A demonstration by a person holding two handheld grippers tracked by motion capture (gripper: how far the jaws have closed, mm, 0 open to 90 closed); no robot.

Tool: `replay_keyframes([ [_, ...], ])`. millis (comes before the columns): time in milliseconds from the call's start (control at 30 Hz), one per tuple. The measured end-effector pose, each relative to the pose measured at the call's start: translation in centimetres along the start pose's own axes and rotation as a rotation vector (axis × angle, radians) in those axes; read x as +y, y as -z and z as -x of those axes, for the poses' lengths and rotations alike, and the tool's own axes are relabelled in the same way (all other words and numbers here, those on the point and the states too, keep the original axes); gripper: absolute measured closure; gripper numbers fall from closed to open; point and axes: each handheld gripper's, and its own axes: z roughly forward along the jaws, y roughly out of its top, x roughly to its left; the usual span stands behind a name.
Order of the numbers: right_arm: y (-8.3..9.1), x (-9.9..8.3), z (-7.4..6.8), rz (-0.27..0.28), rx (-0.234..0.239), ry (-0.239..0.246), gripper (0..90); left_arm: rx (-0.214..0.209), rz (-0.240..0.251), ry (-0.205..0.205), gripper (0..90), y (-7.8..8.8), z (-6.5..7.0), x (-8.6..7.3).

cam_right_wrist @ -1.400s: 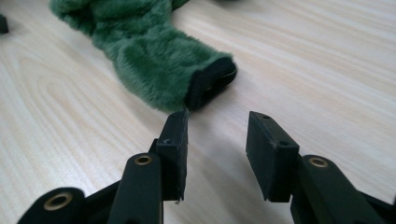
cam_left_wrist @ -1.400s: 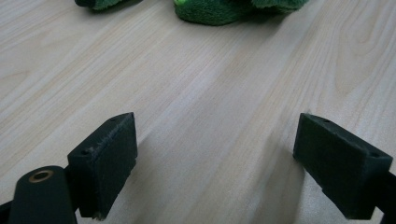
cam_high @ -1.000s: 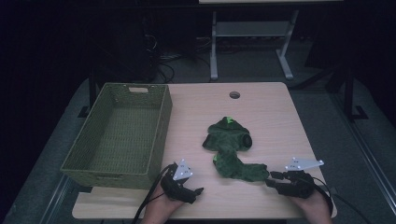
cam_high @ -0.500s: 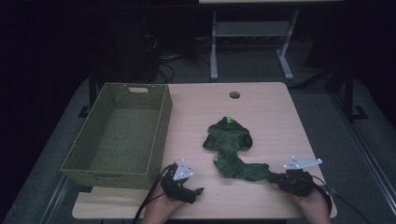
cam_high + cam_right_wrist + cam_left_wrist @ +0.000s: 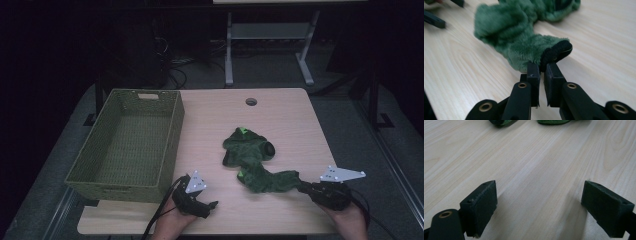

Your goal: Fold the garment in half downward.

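Green plush garment (image 5: 255, 162) is pinched at its dark-edged end by the right gripper (image 5: 541, 68); the left gripper (image 5: 539, 207) is spread over bare table (image 5: 280, 115), beside a wicker basket (image 5: 172, 135)

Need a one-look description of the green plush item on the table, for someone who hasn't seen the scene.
On the light wooden table, right of the woven basket, lies a green plush piece. It is the table's one soft, furry thing, dark green with a black-trimmed end pinched in the right gripper.
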Motion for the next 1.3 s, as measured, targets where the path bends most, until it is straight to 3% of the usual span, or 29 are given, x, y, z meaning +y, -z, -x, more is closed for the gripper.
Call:
replay_keyframes([
  [367,-0.5,3.1,-1.5,0.066,0.085,0.094,82.9,-0.001,0.000,0.000,12.6,0.0,0.0,0.0],
  [533,-1.2,4.5,-2.5,0.070,0.119,0.143,82.9,-0.001,0.000,0.000,12.6,0.0,0.0,0.0],
  [867,-5.6,8.1,-5.2,0.028,0.207,0.248,82.9,0.000,0.002,0.001,12.6,0.0,0.0,0.0],
  [1000,-7.3,8.5,-6.0,0.002,0.228,0.253,81.2,0.000,0.003,0.001,12.6,0.0,0.0,0.0],
  [1067,-7.8,8.7,-6.2,0.006,0.229,0.260,75.7,0.000,0.003,0.000,12.6,0.0,0.0,0.0],
  [1200,-7.4,9.1,-5.9,0.058,0.222,0.240,72.2,0.000,0.004,0.004,12.6,0.0,0.0,0.0],
  [1300,-7.0,9.5,-5.3,0.076,0.205,0.214,77.0,0.003,0.003,-0.002,12.6,0.0,0.0,0.0],
])
